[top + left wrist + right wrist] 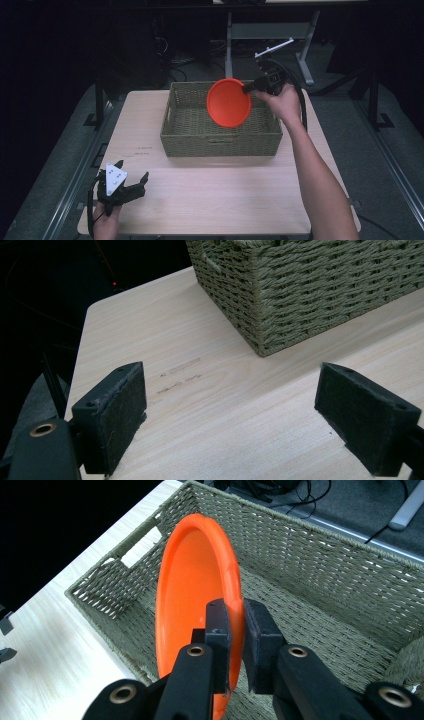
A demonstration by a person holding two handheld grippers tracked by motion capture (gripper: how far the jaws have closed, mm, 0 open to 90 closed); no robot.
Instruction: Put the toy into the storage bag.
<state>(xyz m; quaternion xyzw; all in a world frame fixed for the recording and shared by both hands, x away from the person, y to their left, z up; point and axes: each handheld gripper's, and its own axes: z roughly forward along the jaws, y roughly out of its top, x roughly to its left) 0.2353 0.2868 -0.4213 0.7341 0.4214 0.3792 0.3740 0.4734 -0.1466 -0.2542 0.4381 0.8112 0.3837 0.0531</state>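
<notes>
An orange plate (228, 102) hangs on edge over the woven basket (172, 131), tilted so that its hollow side faces the camera in the high view. My right gripper (247, 88) is shut on the plate's rim at its upper right. In the right gripper view the two pads pinch the orange plate (192, 590) at its rim, and the basket's woven floor (320, 625) lies behind it. My left gripper (131, 183) rests at the table's front left corner, open, with nothing between its pads (117, 410).
The light wooden table (210, 200) has free room in front of the basket and to its left. A faint printed mark (180, 375) lies on the table near the left gripper. Behind the table stand a grey metal frame (270, 32) and cables on the floor.
</notes>
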